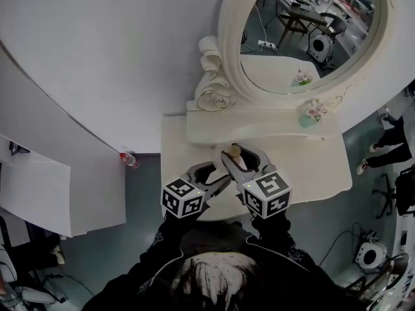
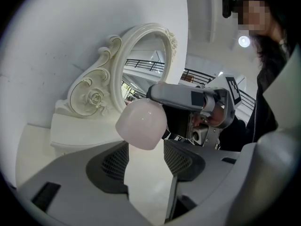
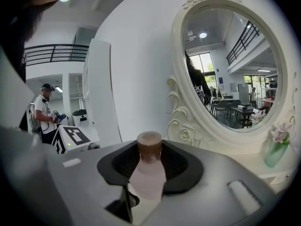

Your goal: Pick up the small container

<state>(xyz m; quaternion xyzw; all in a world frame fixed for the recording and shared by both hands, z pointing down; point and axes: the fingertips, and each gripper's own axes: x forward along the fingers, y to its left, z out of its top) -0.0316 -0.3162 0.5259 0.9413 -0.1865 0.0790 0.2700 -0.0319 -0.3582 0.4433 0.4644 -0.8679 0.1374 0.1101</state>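
The small container point(image 3: 148, 175) is a pale pink bottle with a brown cork cap point(image 3: 149, 144). My right gripper point(image 3: 149, 163) is shut on it, with the pads pressing on both sides of its body. In the head view the cap point(image 1: 234, 151) shows above the white vanity table point(image 1: 324, 167), and my right gripper point(image 1: 237, 164) and left gripper point(image 1: 217, 173) meet there. The left gripper view shows the container's rounded base point(image 2: 141, 124) hanging just beyond my left gripper point(image 2: 146, 161). That gripper stands open, and its pads do not touch the base.
An oval mirror point(image 1: 311, 31) in a carved white frame stands at the back of the table. A green vase of pink flowers point(image 1: 313, 114) sits on the shelf beside it. A red-capped bottle point(image 1: 128, 159) lies on the floor at left. A person point(image 1: 392, 138) stands at right.
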